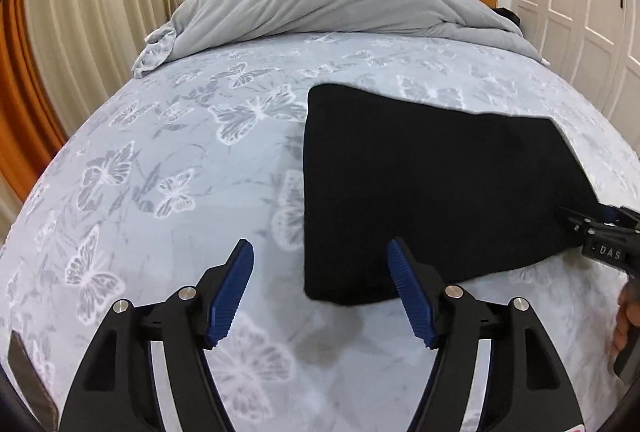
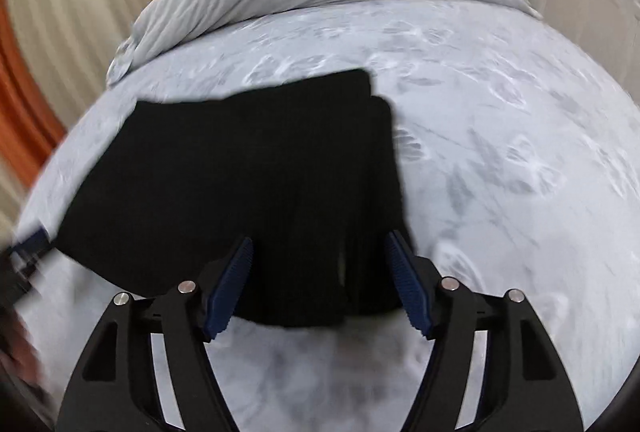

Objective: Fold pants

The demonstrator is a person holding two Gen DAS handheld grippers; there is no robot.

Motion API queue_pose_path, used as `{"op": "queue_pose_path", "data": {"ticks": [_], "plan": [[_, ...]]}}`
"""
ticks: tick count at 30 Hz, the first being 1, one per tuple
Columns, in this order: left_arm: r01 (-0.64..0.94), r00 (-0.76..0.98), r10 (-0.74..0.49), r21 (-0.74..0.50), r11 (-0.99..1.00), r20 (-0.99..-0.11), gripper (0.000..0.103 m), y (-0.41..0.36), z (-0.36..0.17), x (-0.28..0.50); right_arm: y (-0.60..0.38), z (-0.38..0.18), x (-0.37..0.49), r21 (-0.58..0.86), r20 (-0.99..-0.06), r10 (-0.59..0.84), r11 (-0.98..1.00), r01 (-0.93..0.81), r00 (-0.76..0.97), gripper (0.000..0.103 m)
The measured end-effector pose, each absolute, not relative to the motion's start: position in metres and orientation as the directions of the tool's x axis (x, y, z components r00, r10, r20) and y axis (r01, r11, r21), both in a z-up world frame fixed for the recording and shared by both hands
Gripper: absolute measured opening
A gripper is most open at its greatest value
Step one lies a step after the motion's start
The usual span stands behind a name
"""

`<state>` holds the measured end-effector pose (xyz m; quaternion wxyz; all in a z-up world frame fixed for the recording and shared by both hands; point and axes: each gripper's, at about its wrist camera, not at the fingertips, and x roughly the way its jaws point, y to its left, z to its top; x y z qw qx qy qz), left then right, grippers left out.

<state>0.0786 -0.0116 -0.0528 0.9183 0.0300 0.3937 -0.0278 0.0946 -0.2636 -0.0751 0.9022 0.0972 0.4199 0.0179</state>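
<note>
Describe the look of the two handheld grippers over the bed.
Both the left gripper and the right gripper have matte black curved frames with silver round rivets and ribbed blue pads on the fingers. In the left wrist view, the right gripper's body carries white lettering reading "DAS".

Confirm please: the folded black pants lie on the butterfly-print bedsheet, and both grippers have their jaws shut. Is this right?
Not quite: both grippers have their jaws open, as each wrist view shows. The left gripper and right gripper hold nothing. The black pants do lie folded on the butterfly-print bedsheet.

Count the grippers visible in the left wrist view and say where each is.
2: the left gripper, open, at bottom centre over the bedsheet; the right gripper at the right edge, by the black pants.
</note>
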Motion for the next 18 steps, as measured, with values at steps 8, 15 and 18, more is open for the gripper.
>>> {"op": "queue_pose_path", "data": {"ticks": [8, 15, 18], "plan": [[0.11, 0.738, -0.044, 0.056, 0.992, -0.673, 0.074, -0.014, -0.04, 0.05, -0.253, -0.053, 0.022, 0.154, -0.697, 0.028, 0.982, 0.111, 0.717, 0.097], [0.059, 0.737, -0.029, 0.021, 0.998, -0.675, 0.082, -0.002, -0.043, -0.01, -0.242, -0.064, -0.015, 0.128, -0.711, 0.002, 0.984, 0.126, 0.704, 0.098], [0.02, 0.754, 0.011, 0.04, 0.999, -0.657, 0.087, 0.0, -0.05, -0.026, -0.237, -0.061, -0.016, 0.139, -0.679, 0.002, 0.982, 0.127, 0.734, 0.098]]}}
